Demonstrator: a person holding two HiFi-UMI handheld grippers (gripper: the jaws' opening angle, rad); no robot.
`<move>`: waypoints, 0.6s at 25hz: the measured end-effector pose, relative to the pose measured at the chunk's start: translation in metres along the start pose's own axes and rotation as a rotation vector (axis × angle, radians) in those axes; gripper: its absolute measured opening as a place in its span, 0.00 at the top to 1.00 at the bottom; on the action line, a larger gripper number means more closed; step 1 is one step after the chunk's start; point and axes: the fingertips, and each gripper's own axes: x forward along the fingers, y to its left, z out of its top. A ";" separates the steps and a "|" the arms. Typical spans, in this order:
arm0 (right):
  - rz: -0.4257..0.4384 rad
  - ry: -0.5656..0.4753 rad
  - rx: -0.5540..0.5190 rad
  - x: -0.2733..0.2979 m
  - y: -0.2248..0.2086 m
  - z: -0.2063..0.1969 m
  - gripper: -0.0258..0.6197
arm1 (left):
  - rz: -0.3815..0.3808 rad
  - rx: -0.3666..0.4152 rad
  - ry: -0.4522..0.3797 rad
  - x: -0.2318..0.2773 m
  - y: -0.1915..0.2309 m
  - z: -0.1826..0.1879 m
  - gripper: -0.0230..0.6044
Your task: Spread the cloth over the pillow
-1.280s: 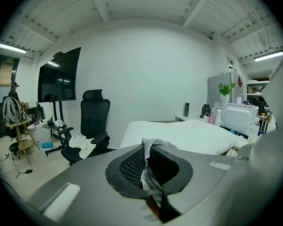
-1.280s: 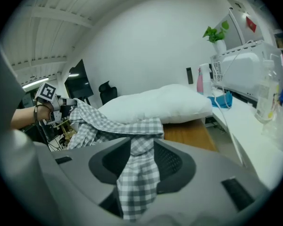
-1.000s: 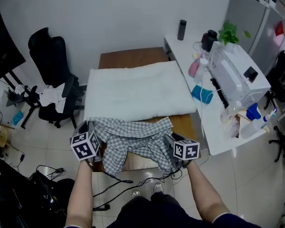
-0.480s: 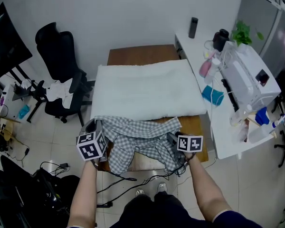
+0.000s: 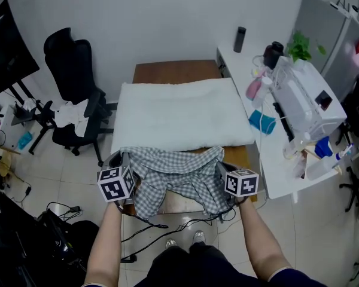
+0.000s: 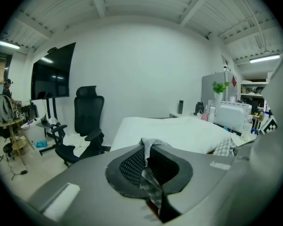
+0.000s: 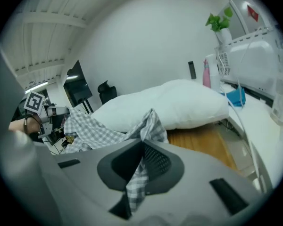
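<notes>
A grey-and-white checked cloth (image 5: 170,175) lies bunched on the near end of a wooden table (image 5: 178,72), just in front of a large white pillow (image 5: 179,113). My left gripper (image 5: 124,163) is shut on the cloth's left corner; the fabric (image 6: 148,168) shows pinched between its jaws. My right gripper (image 5: 222,171) has just been closing and now pinches the cloth's right corner (image 7: 140,173) between its jaws. In the right gripper view the pillow (image 7: 170,102) lies ahead, with the cloth (image 7: 92,128) draped toward the left gripper (image 7: 42,109).
A black office chair (image 5: 78,94) with white clothes stands left of the table. A white counter (image 5: 275,130) at the right carries a white machine (image 5: 305,97), bottles and a plant. Cables (image 5: 167,226) lie on the floor by my feet.
The right gripper has shifted slightly and closed on the cloth's right corner, lifting it a little. The left gripper has stayed put, holding its corner.
</notes>
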 end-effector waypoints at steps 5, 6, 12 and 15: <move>-0.038 -0.077 -0.164 -0.039 0.008 0.041 0.92 | -0.033 0.008 -0.016 -0.011 -0.010 0.004 0.93; -0.055 -0.091 -0.208 -0.048 0.009 0.049 0.92 | -0.040 0.013 -0.022 -0.014 -0.012 0.006 0.93; -0.163 -0.176 -0.379 -0.103 0.003 0.091 0.92 | -0.054 0.040 -0.068 -0.039 -0.006 0.029 0.93; -0.224 -0.209 -0.417 -0.124 -0.005 0.109 0.92 | -0.058 0.062 -0.093 -0.051 -0.001 0.045 0.93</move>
